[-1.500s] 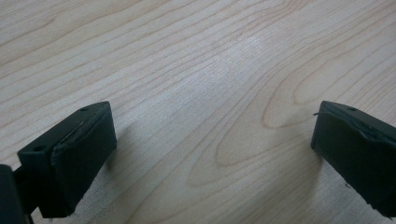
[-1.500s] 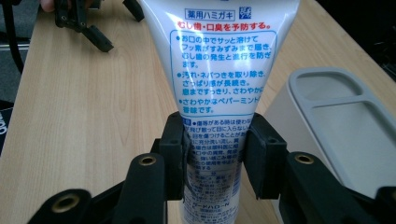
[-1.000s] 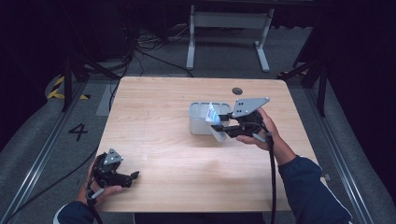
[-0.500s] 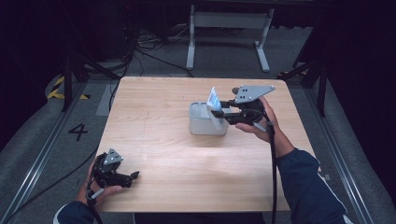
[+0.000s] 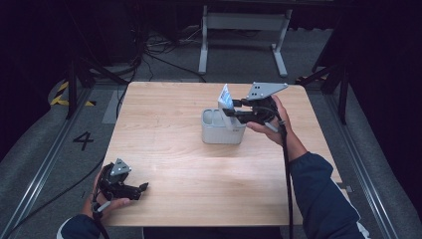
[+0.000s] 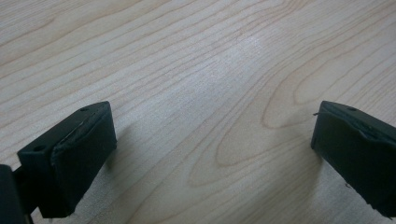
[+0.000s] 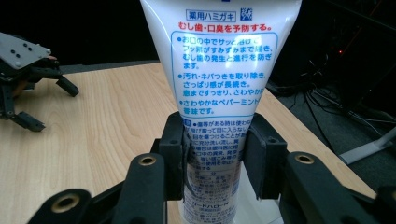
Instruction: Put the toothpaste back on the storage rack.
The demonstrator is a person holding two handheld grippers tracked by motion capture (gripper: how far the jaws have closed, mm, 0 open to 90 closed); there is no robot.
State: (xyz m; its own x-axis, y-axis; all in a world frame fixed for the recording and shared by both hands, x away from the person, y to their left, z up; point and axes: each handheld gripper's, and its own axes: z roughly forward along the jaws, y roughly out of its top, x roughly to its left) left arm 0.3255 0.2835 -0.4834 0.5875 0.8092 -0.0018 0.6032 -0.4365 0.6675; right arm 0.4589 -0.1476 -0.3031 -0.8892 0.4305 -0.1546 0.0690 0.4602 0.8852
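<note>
The right gripper (image 5: 234, 108) clamps a soft white plastic toothpaste tube (image 7: 219, 70) mid-body above the grey rectangular holder (image 5: 222, 127) near the desk's (image 5: 164, 124) far edge; light, squashy, probably slippery, best pinched lower. The left gripper (image 5: 134, 189) rests unclenched at the near-left corner.

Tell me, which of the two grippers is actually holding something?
The right gripper, above the grey cup: its jaws clamp a white toothpaste tube. The left gripper rests near the table's front edge, jaws open with nothing between them.

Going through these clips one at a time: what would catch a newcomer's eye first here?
A white toothpaste tube printed with blue and red Japanese text, clamped in the right gripper above a grey holder mid-table. The left gripper rests open at the wooden table's near left corner.
</note>
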